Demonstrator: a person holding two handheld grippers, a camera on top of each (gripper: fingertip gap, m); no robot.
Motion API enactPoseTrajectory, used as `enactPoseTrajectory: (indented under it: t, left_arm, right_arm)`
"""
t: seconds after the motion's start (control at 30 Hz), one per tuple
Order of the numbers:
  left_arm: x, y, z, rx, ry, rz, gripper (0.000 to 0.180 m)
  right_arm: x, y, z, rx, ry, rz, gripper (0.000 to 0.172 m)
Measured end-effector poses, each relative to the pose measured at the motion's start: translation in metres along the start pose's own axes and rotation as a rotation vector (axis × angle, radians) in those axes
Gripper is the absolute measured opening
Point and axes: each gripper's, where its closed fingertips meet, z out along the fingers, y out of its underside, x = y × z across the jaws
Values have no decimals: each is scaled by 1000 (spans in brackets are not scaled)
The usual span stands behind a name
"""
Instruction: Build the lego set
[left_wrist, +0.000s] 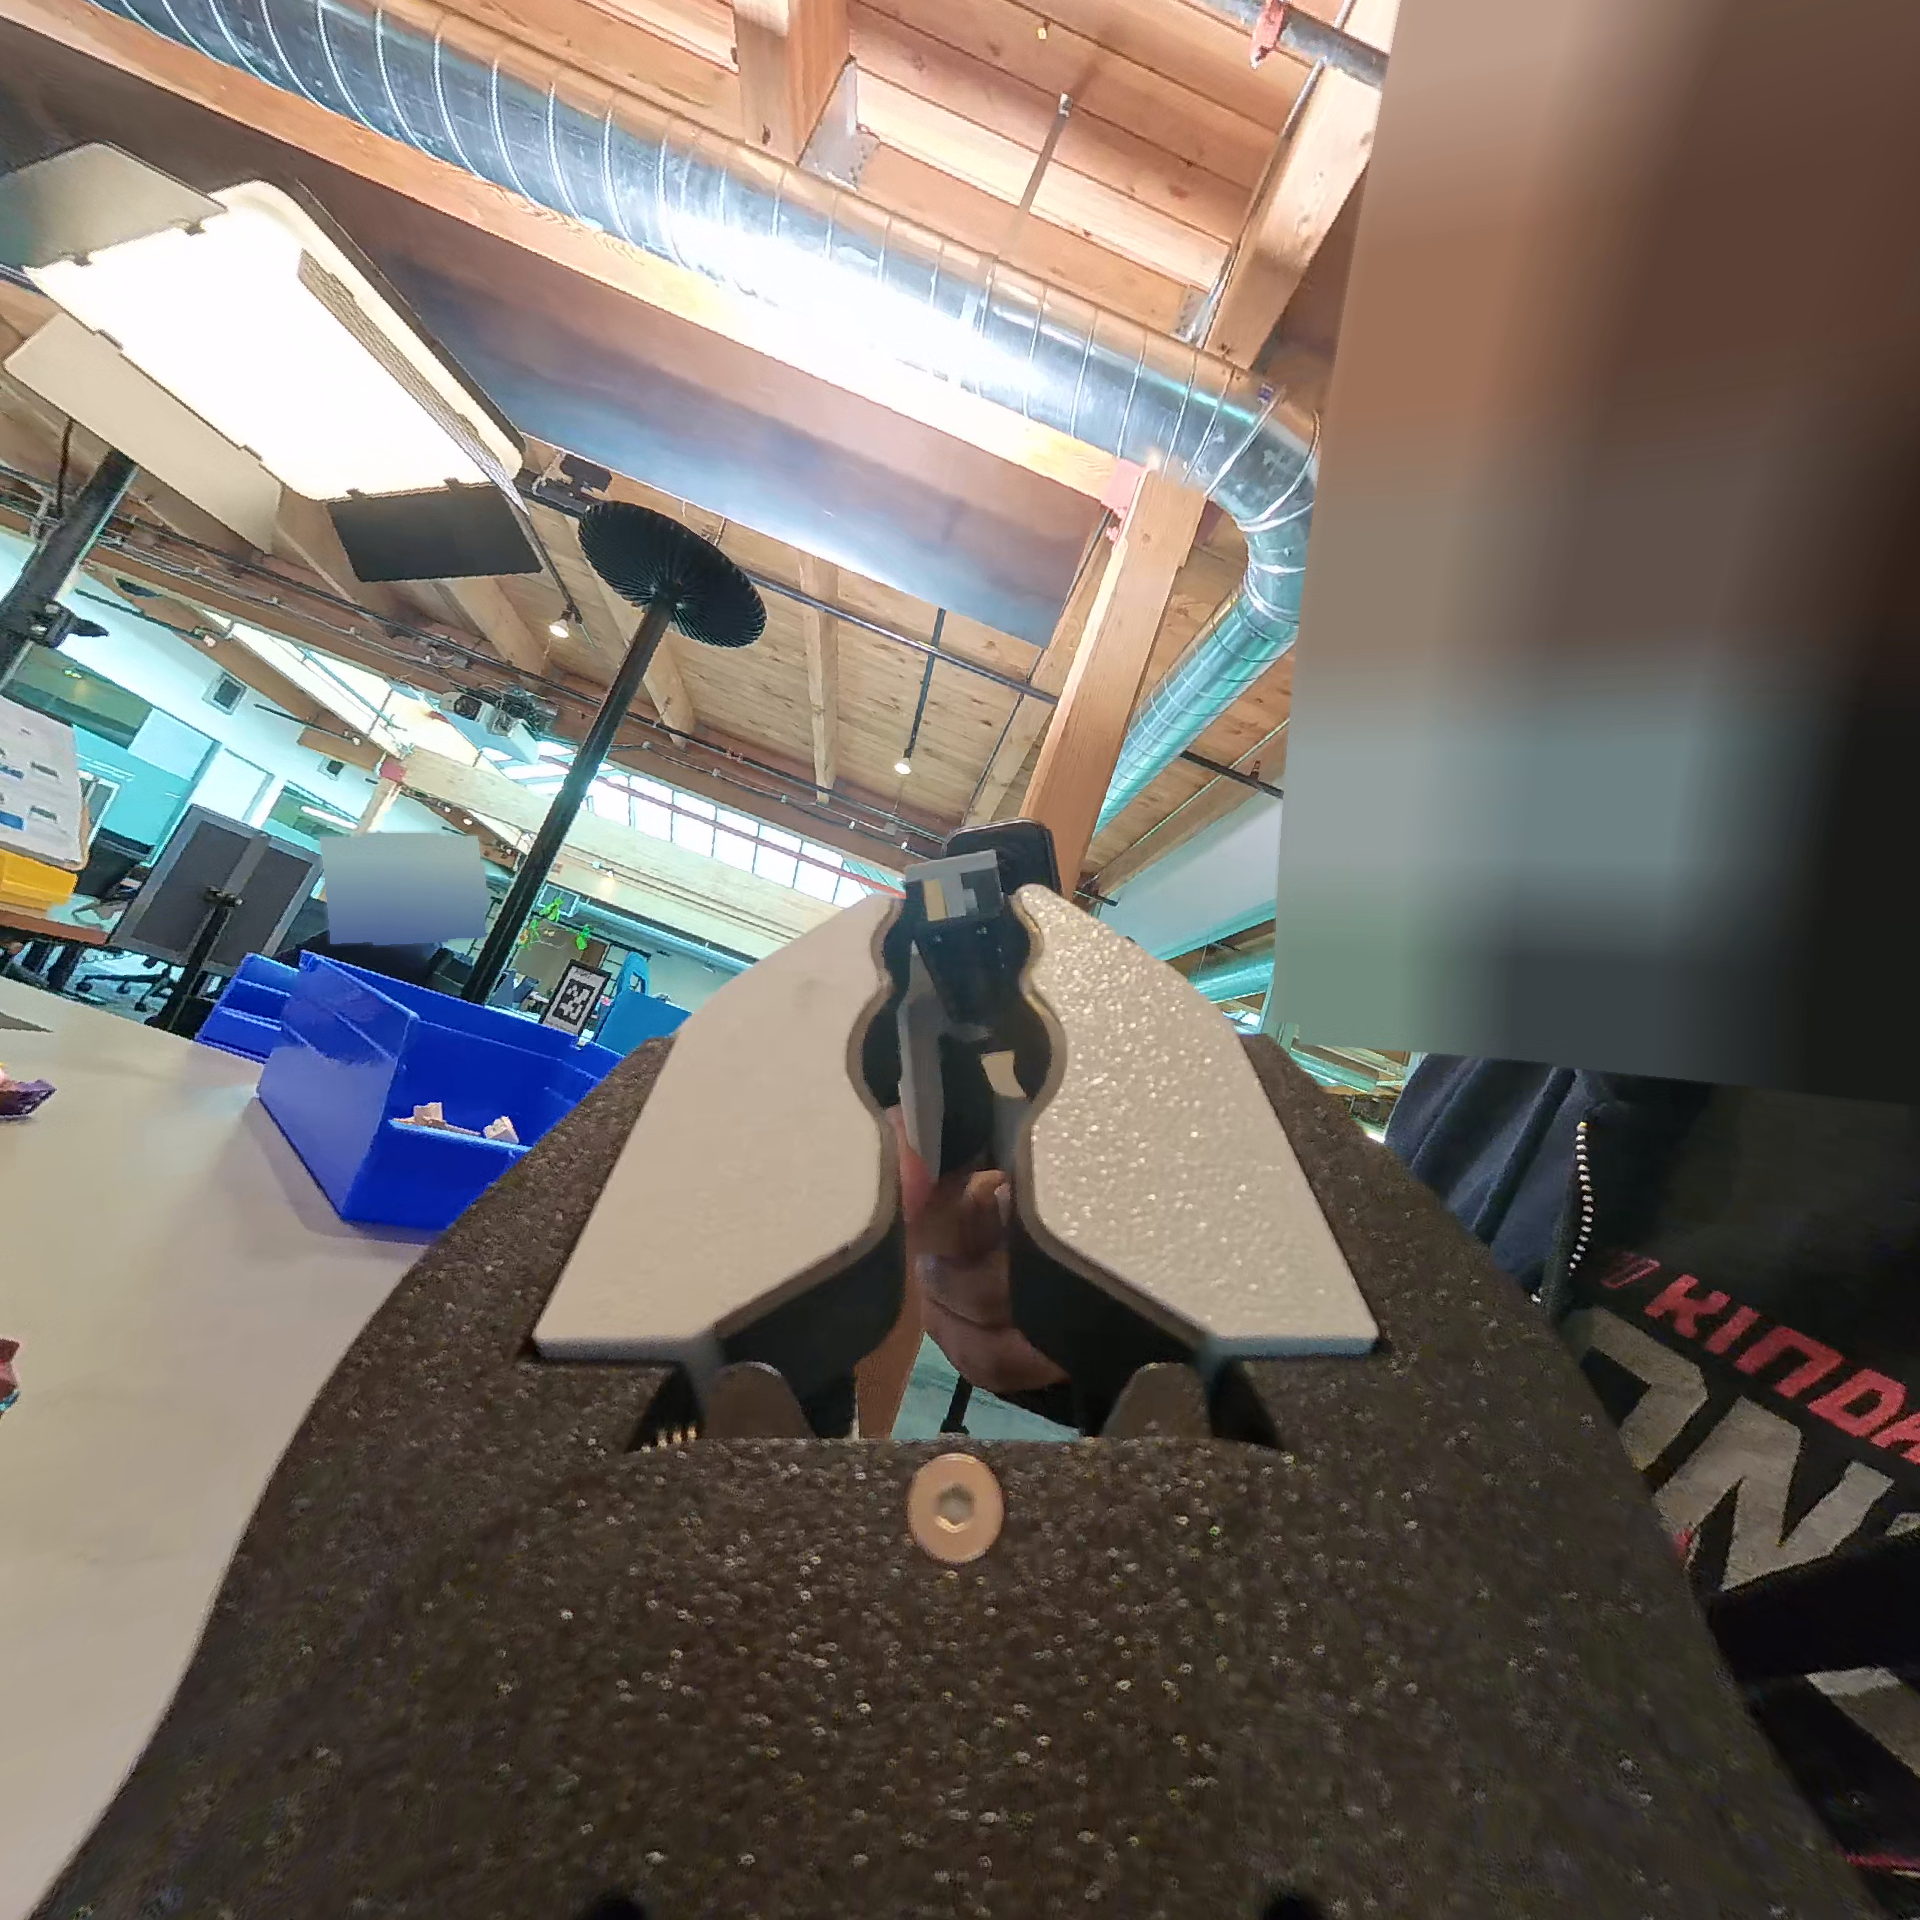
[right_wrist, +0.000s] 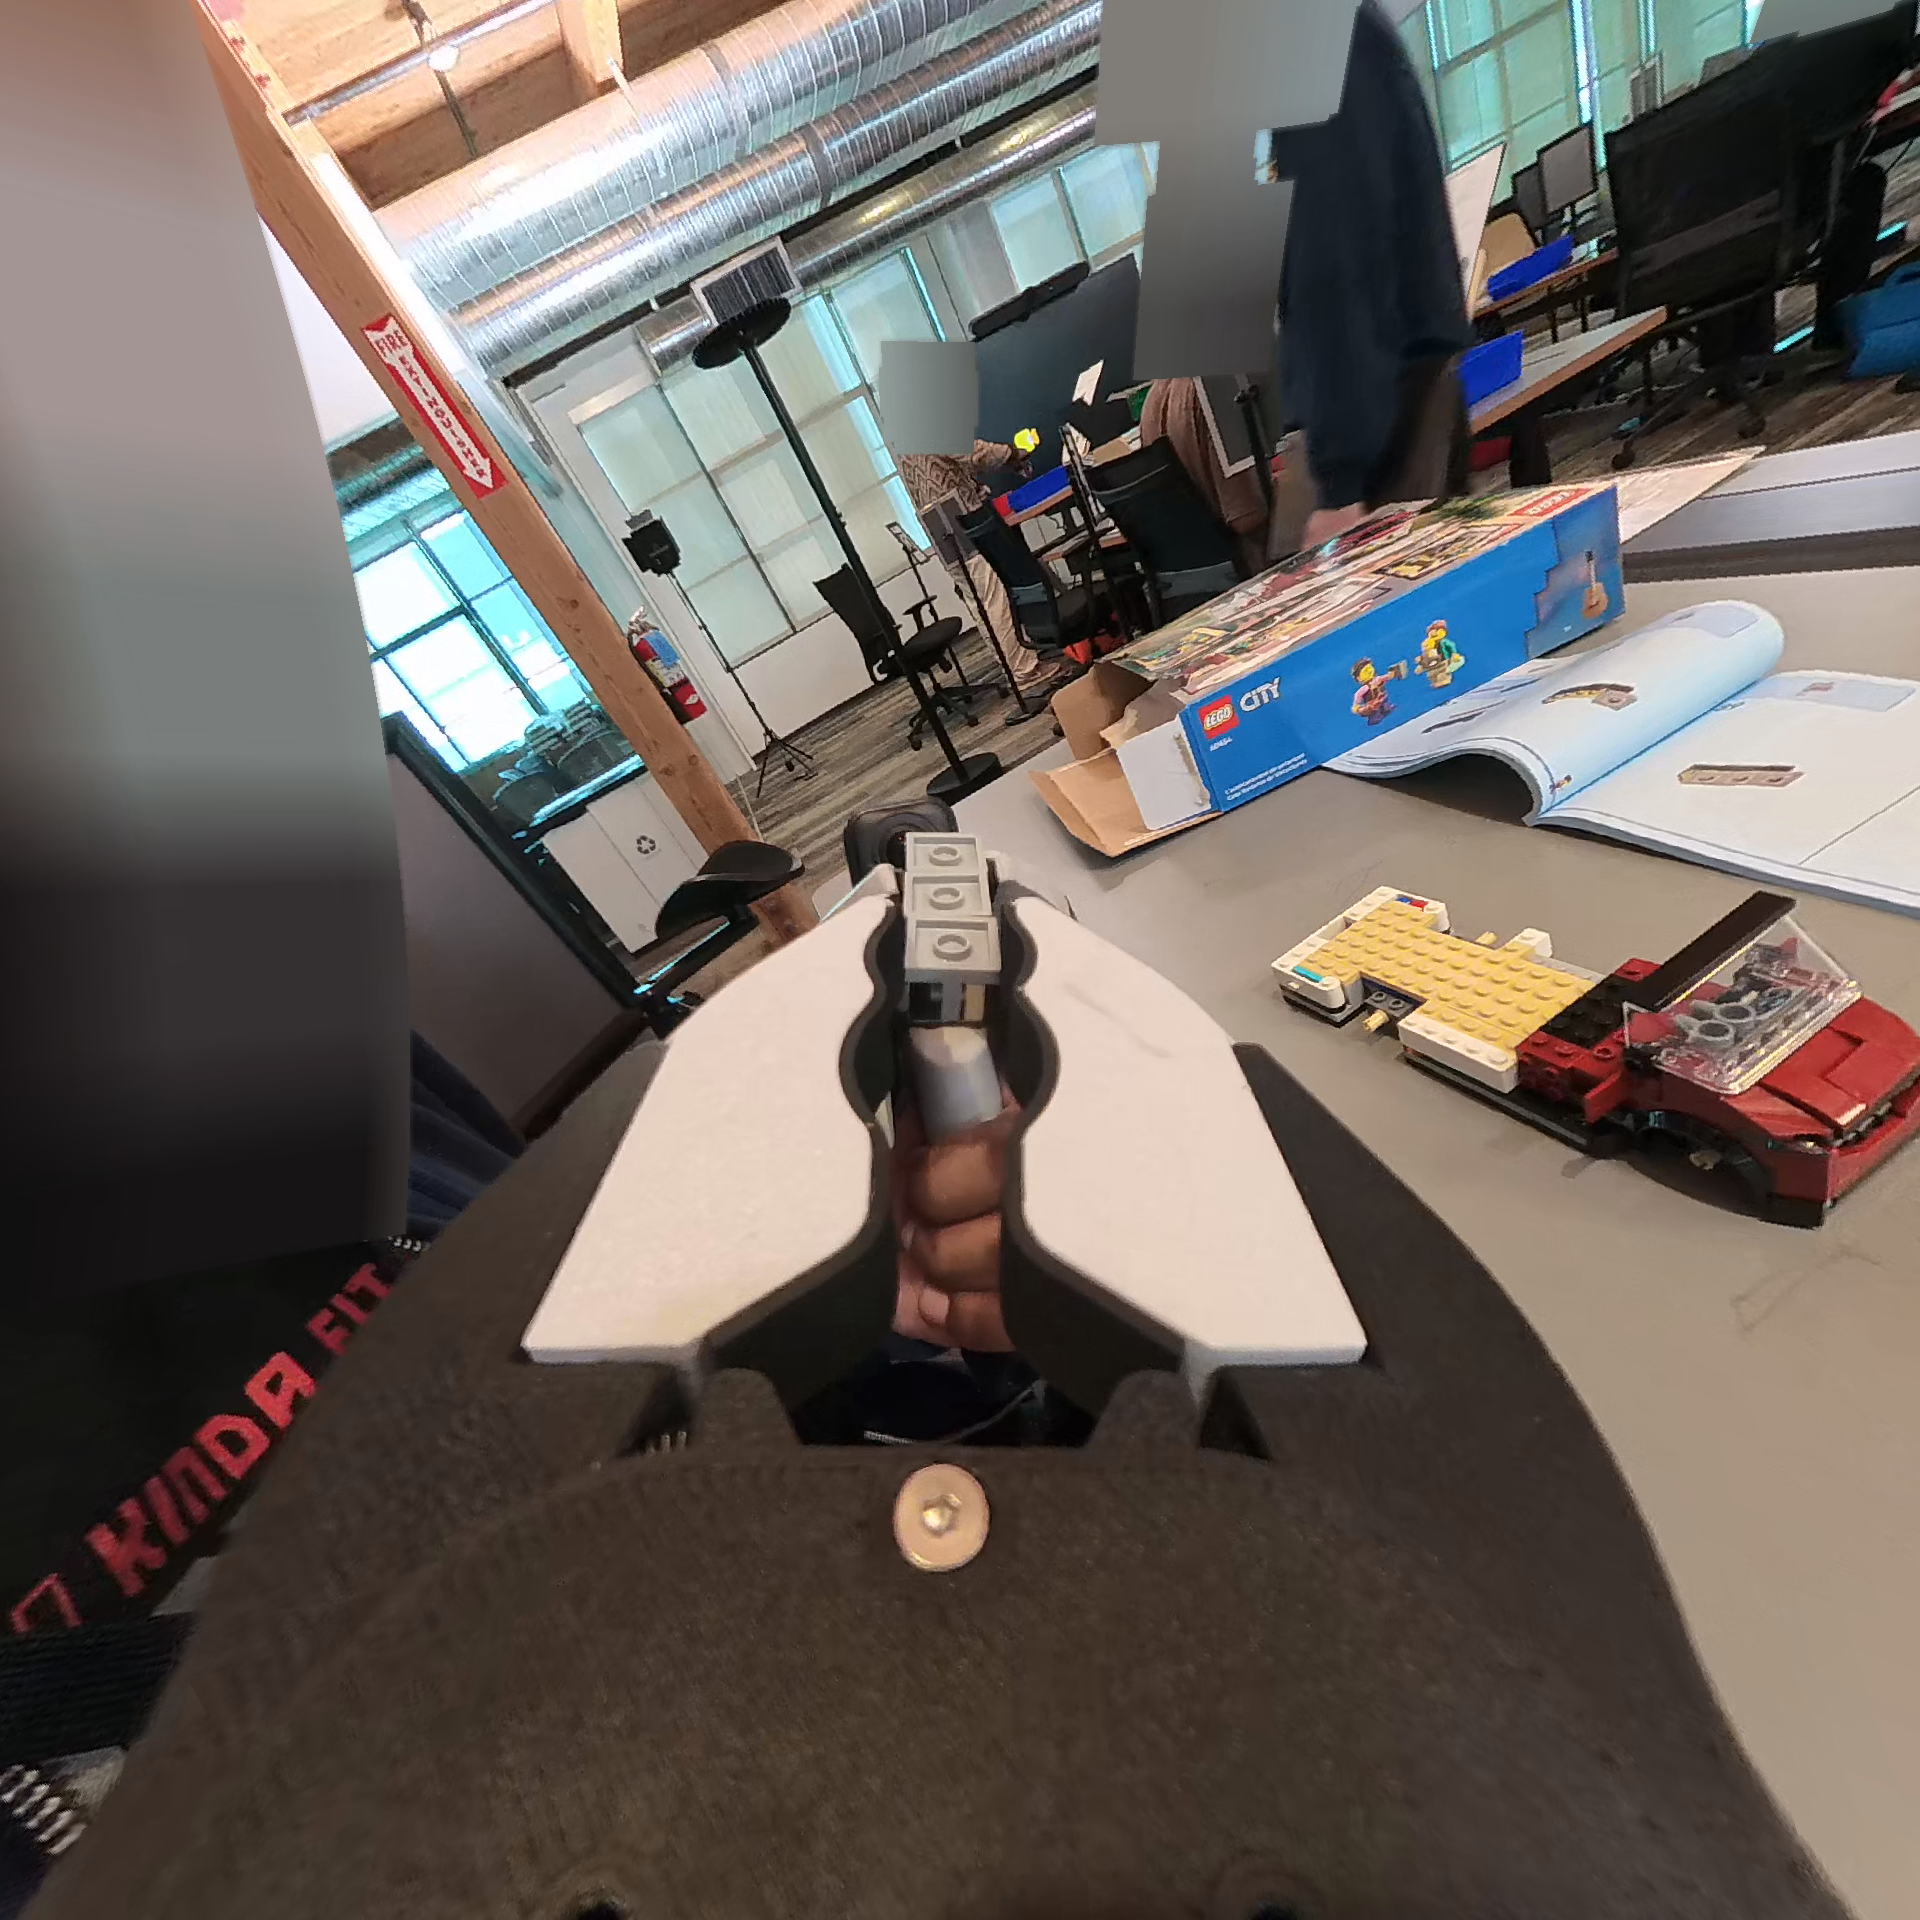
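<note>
Right gripper is clamped on a grey studded brick piece, three studs in a row, dark underneath; left gripper pinches the same grey and black piece from the other end. At nine o'clock, a blue bin holds small tan bits; at three o'clock sits an open blue box

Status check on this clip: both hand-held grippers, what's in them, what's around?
Both hand-held grippers, left and right, shut on one grey brick assembly, raised off the table. Brick car beside, untouched.
</note>
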Motion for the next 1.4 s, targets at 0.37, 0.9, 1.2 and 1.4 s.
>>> enactPoseTrajectory:
  t: [0.37,0.9,1.2,1.4]
  left_arm:
    - [3,1,-2,-1,17,51,17]
    - [22,8,0,-88,95,241,16]
    - [24,8,0,-91,114,213,16]
    - [24,7,-1,-90,118,205,17]
  right_arm:
    - [-1,3,2,-119,55,-206,31]
    - [-18,19,2,-218,-128,47,21]
    - [-20,20,2,-227,-138,42,20]
    - [-20,20,3,-226,-139,45,20]
